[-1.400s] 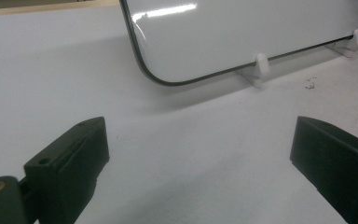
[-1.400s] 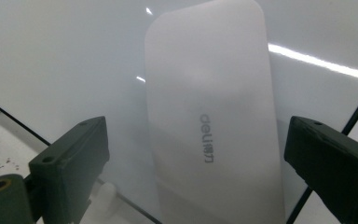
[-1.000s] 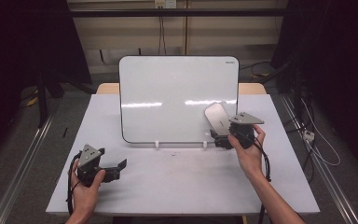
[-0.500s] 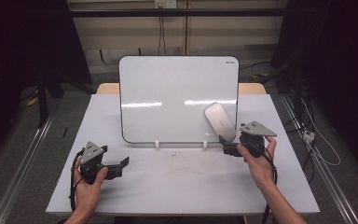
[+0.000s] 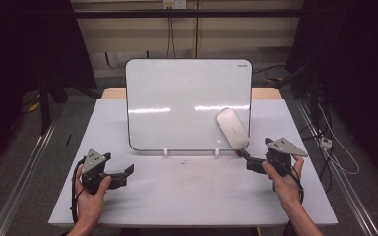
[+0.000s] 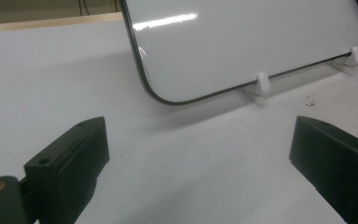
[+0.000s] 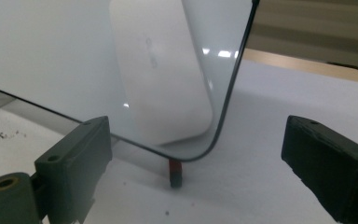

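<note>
A whiteboard [image 5: 187,103] stands upright on white feet [image 6: 261,83] at the middle of the table. A white eraser [image 5: 232,129] clings slantwise to its lower right corner, seen close in the right gripper view [image 7: 163,79]. My right gripper [image 5: 248,161] hovers low just right of that corner and points at it. It is open, its jaws have just been closing a little, and nothing is between them [image 7: 196,154]. My left gripper [image 5: 126,175] rests at the front left, open and empty [image 6: 198,154], facing the board's lower left corner.
The white table [image 5: 192,196] ends close behind the board. A small dark red piece [image 7: 175,171] lies under the board's lower right corner. Cables [image 5: 334,147] and metal rails run along the floor on both sides.
My right gripper has drawn back from the eraser, to the right and toward the front of the table. The eraser stays on the board. The left gripper has kept still.
</note>
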Demonstrator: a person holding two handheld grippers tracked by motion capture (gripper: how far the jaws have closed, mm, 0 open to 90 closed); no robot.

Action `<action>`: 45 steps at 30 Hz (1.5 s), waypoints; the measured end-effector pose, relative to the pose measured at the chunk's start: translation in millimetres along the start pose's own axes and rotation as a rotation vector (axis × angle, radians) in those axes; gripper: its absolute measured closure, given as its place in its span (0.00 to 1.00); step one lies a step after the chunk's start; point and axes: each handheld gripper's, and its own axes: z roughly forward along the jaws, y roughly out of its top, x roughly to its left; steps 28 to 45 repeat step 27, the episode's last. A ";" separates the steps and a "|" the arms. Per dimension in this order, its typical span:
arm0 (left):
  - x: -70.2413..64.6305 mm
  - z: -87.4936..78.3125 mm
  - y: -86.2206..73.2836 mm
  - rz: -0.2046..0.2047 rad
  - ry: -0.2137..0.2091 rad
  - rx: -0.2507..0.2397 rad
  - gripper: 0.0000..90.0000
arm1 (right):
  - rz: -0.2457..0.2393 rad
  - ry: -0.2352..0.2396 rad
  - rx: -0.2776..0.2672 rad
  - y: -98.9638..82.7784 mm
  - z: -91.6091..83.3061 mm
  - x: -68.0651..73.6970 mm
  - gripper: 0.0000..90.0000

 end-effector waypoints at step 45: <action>-0.9 -4.9 -4.0 -0.016 0.009 0.010 0.05 | 0.029 -0.023 0.020 -37.6 -15.0 -3.9 0.09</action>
